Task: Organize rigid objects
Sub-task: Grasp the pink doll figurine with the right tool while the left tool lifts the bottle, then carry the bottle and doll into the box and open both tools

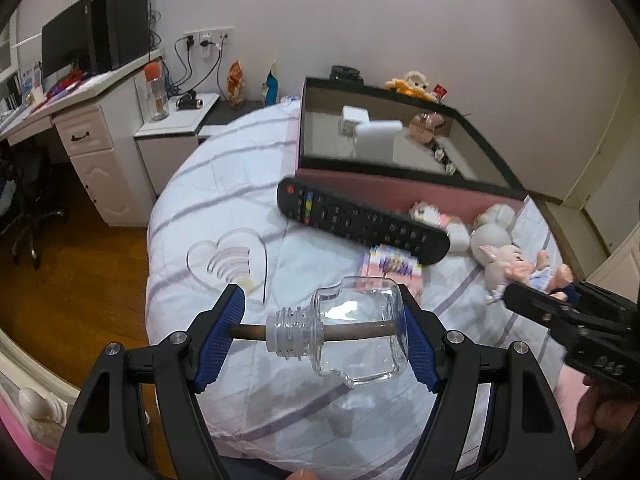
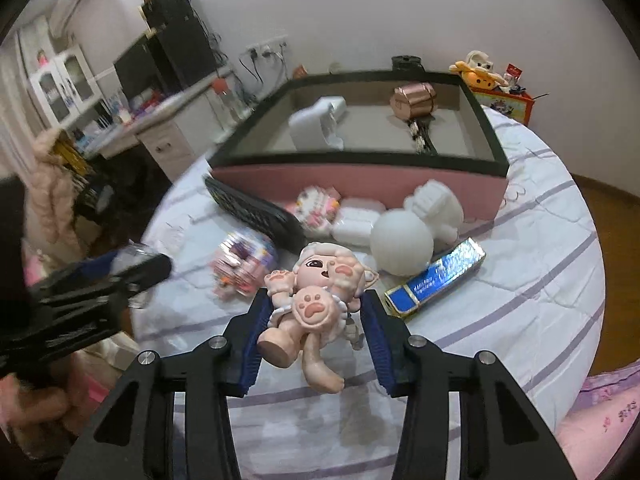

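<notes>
both grippers loaded, pink open-topped storage box (image 1: 400,188) waiting at upper centre.

left gripper (image 1: 320,340) clamps a clear square glass bottle (image 1: 360,344) endwise; right gripper (image 2: 316,332) pinches a pink doll figurine (image 2: 316,300) at lower centre (its legs dangle free). smooth glass may slip, and the doll could twist loose.

Over on the left, a white desk (image 1: 86,136) carries a dark monitor (image 1: 66,46) and black speakers (image 1: 120,26). A clear bottle with an orange cap (image 1: 156,92) stands on the low side cabinet (image 1: 176,124). Cables hang from the wall sockets (image 1: 208,38). Wooden floor (image 1: 72,272) below, office chair (image 1: 28,200) tucked under the desk.
</notes>
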Demonstrator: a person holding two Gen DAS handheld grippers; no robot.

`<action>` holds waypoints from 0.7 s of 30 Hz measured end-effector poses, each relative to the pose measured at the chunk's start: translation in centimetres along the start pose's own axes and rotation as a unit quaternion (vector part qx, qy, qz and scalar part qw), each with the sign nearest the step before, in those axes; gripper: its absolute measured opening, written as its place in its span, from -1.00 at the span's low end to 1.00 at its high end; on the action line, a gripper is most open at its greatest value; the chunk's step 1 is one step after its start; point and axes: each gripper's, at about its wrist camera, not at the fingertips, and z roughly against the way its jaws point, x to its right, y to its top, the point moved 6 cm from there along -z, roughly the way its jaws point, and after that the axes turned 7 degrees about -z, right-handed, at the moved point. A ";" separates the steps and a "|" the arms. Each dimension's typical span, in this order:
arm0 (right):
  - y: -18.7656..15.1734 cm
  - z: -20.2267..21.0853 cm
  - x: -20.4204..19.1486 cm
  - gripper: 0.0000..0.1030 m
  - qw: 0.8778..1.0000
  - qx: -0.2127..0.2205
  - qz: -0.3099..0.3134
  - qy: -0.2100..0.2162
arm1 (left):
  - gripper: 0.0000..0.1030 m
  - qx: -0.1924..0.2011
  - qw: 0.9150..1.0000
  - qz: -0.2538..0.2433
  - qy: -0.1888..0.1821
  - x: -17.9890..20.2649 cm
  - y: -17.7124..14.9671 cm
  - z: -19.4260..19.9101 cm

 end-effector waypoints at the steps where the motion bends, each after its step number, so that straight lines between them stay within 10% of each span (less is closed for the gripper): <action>1: 0.5 0.7 -0.1 -0.10 1.000 0.007 -0.001 0.009 | 0.46 0.004 1.000 -0.002 0.001 0.0 0.5 0.2; 12: 9.9 3.9 1.5 -0.10 0.996 0.089 0.008 0.006 | 0.47 0.063 0.997 -0.035 -0.003 1.4 11.5 0.4; 21: 16.6 -0.1 4.7 -0.10 0.996 0.084 -0.001 -0.025 | 0.47 0.035 0.999 -0.038 -0.016 2.7 18.1 -6.2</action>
